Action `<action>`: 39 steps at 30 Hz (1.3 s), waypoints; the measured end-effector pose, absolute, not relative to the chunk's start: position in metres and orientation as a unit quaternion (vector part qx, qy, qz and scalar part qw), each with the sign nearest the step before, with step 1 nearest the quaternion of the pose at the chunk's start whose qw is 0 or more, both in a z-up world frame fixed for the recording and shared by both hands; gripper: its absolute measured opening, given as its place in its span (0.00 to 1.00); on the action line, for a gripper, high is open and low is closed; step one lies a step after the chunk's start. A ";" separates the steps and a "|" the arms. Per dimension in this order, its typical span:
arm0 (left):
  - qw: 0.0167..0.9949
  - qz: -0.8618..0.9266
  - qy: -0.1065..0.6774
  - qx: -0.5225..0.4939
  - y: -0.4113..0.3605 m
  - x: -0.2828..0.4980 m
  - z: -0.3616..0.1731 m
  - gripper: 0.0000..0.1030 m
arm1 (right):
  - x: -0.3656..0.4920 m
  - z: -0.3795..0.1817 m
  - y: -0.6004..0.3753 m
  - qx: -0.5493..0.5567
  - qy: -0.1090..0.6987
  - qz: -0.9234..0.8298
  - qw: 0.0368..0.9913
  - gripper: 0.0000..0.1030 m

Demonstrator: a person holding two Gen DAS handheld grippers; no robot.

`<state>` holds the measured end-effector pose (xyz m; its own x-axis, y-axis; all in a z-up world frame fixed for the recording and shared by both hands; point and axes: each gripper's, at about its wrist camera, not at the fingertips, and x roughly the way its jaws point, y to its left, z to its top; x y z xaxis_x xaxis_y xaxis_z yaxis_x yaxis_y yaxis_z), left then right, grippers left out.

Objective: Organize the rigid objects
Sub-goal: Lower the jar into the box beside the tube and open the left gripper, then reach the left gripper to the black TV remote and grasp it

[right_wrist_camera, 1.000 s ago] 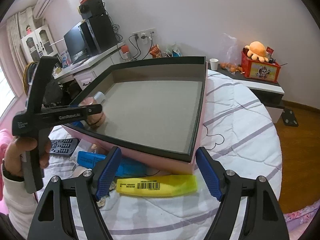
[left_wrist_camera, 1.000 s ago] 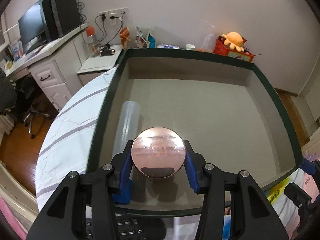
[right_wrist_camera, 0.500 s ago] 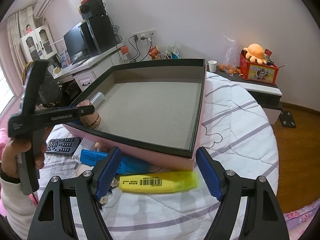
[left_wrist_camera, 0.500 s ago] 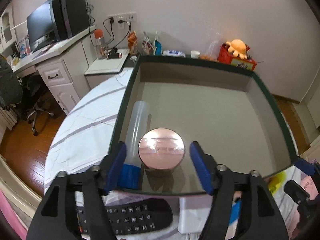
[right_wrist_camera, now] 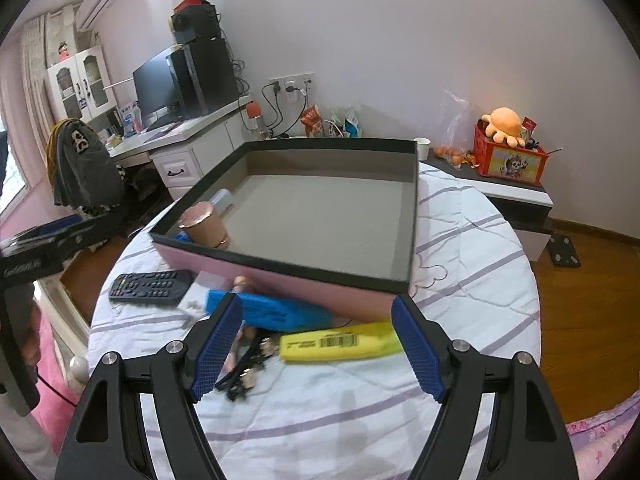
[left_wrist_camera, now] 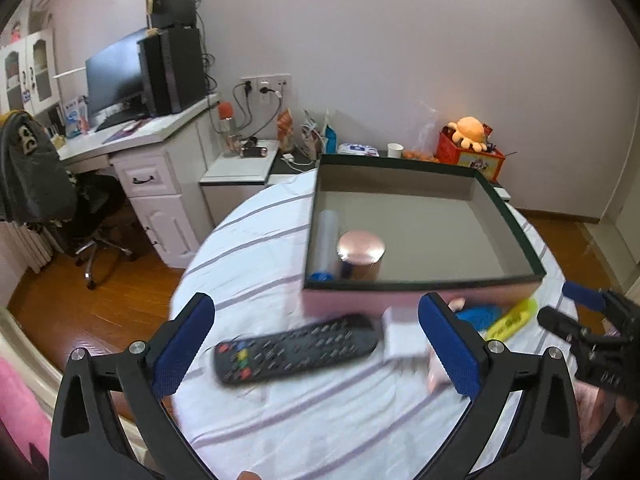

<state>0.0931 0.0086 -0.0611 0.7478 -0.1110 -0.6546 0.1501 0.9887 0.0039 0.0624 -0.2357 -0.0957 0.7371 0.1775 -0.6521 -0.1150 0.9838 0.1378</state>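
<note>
Soft, even indoor light fills both fisheye views, with a brighter glow at the right wrist view's top left. Shadows are faint. Motion blur smears the remote control (left_wrist_camera: pixel 296 350) and yellow highlighter (right_wrist_camera: pixel 340 345). Edges bend strongly; corners fall black.

The pink box (right_wrist_camera: pixel 320 284) hides part of the blue item (right_wrist_camera: pixel 276 312) beside it; the small dark objects (right_wrist_camera: pixel 248 368) nearby blur beyond telling.

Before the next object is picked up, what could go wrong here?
The remote control lies near the edge of the round table, so a nudge could push it off. The yellow tube, blue item and black clips lie crowded against the pink box, so the right hand-held gripper, jaws open, might catch two.
</note>
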 end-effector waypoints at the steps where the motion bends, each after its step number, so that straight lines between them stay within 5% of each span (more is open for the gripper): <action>1: 0.934 -0.069 0.349 0.029 0.014 0.087 -0.061 1.00 | 0.059 -0.094 -0.232 0.042 0.353 0.079 0.931 0.76; 16: 0.920 -0.104 0.372 0.070 0.035 0.051 -0.089 1.00 | 0.025 -0.094 -0.198 0.028 0.359 0.055 0.931 0.76; 39: 0.871 -0.220 0.429 0.099 0.066 0.146 -0.171 1.00 | 0.070 -0.114 -0.169 0.016 0.398 0.062 0.915 0.76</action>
<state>0.1460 0.0664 -0.1714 0.5355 -0.2987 -0.7899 0.4683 0.8834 -0.0166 0.0696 -0.1692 -0.1137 0.6747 0.1274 -0.7270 -0.1011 0.9917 0.0799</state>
